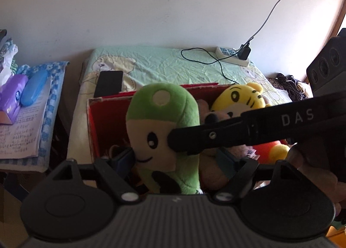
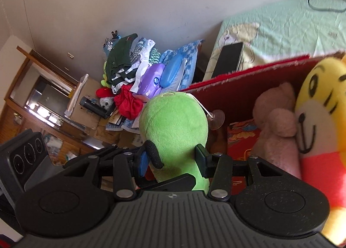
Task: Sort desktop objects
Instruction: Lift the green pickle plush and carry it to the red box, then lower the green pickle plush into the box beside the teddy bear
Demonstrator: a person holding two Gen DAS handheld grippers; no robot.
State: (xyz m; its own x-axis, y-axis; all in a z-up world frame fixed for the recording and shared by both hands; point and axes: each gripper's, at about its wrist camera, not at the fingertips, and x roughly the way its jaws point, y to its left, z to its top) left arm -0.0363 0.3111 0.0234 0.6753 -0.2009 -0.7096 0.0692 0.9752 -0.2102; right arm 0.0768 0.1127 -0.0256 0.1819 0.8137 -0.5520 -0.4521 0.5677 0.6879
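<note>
Got a green plush [image 1: 162,118] standing pretty much upright at the left end of the red box [image 1: 95,122], head poking up over the rim, long axis running top to bottom with a slight lean. Sharing the box with a pink plush [image 2: 274,122] in the middle and a yellow plush [image 1: 242,98] at the right end. Also spotting a phone [image 1: 109,83] lying just behind the box's back wall, not part of this step by the look of it.

Looking along the right gripper [image 2: 173,161]: pinching the green plush low on the body, one pad on each flank, the fabric seeming to narrow in at that spot. Calling that a hold, though hard to be fully sure with something black crowding the left pad in that view. From the left wrist view, seeing one right finger lying across the plush's face.

Left gripper [image 1: 174,158]: spread wide, straddling the same plush without squeezing, near pad just beside it, far pad clear of it.

So, dead ahead of both tongs, squarely between both sets of fingers, but only held by the right. Guessing any next move goes straight up or down along that upright axis. Can't tell from here whether going in or coming out. Worth watching the snug fit against the box's left wall and the pink plush.
</note>
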